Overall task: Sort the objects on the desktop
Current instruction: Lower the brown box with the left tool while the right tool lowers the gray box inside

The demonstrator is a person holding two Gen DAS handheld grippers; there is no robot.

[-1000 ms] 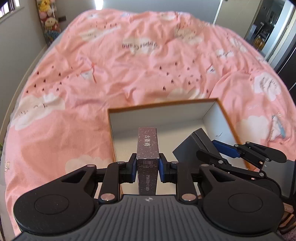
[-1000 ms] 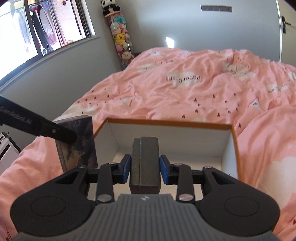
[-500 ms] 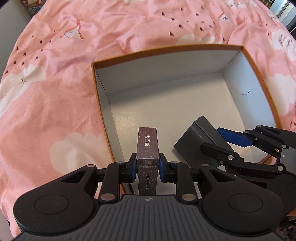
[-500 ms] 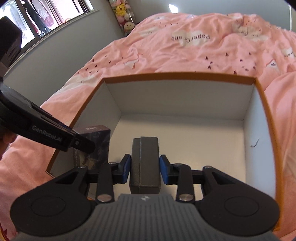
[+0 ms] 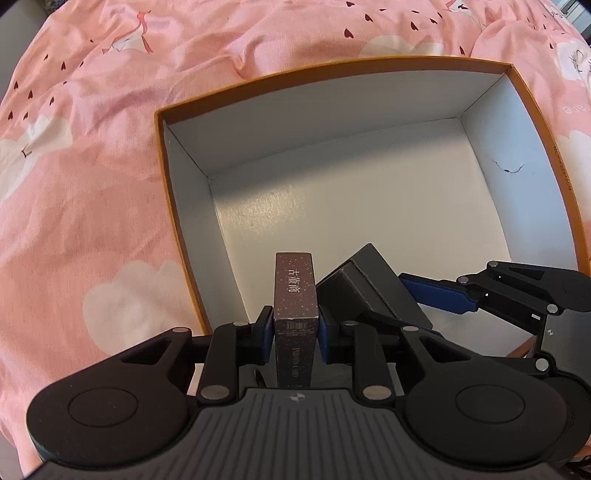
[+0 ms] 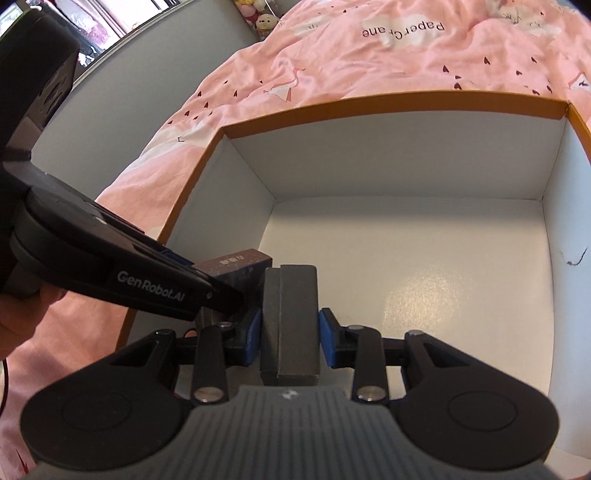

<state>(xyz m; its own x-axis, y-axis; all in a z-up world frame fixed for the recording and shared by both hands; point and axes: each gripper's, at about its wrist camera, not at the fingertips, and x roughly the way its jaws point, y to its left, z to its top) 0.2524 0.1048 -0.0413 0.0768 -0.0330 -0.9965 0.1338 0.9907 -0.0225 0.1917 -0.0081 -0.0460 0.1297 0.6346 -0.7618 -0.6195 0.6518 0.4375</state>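
An open cardboard box [image 5: 369, 62] with orange rim and white inside lies on the pink bed; it also shows in the right wrist view [image 6: 388, 101]. My left gripper [image 5: 295, 328] is shut on a dark speckled photo card box [image 5: 295, 291], held upright over the box's near left corner. My right gripper [image 6: 290, 332] is shut on a plain dark grey box [image 6: 291, 317], held inside the cardboard box just right of the left one. The grey box [image 5: 369, 288] and right gripper [image 5: 436, 295] show in the left wrist view; the speckled box [image 6: 232, 267] shows in the right.
The pink patterned bedspread [image 5: 92, 184] surrounds the cardboard box. The box floor [image 6: 406, 277] is bare white. A grey wall and window ledge [image 6: 147, 62] run along the left, with plush toys [image 6: 258, 18] at the far corner.
Both grippers have moved forward and down into the cardboard box with their boxes still held. The two held boxes now stand closer together.
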